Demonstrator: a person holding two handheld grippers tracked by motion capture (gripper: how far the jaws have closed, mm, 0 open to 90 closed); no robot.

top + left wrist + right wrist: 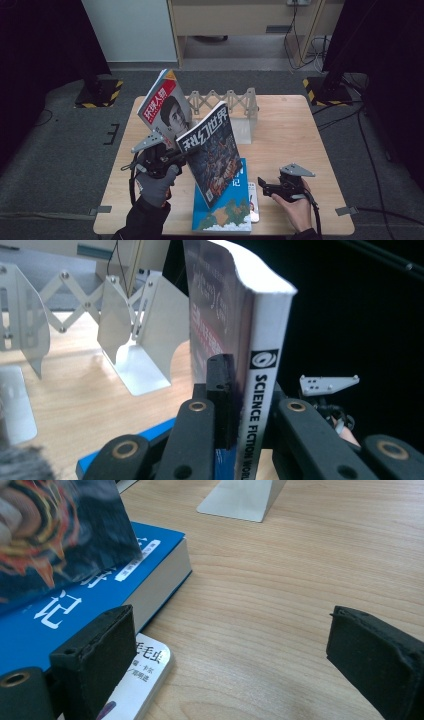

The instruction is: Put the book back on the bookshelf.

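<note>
Magazine (212,150) with a dark illustrated cover is hanging tilted above the wooden table (290,135) in the high view, pinched at its spine edge by the left gripper (181,156); a gloved hand (156,182) is carrying that gripper. Behind it a second magazine (162,102) with a red-and-white cover is leaning against the white accordion book rack (225,102) near the table's far edge. Under the raised magazine a thick blue book (227,210) is lying flat at the near edge, on top of a small white booklet (253,200) that is poking out at its right. The right gripper (263,185) is resting low over the table just beside that booklet, held by a bare hand (295,207).

Left gripper view: both black jaws are clamping the magazine's white spine (262,390), which is standing upright between them with "SCIENCE FICTION WORLD" printed down it. The rack's white metal plates (145,335) are sitting beyond, on the left, apart from the magazine. A blue book corner (150,432) is showing below the jaws.

Right gripper view: the jaws are standing wide apart with bare tabletop (280,605) between them, gripping nothing. The left pad is sitting just beside the white booklet (142,672) and the blue book (75,605); the lifted magazine's lower corner (55,540) is hovering over the blue cover.
</note>
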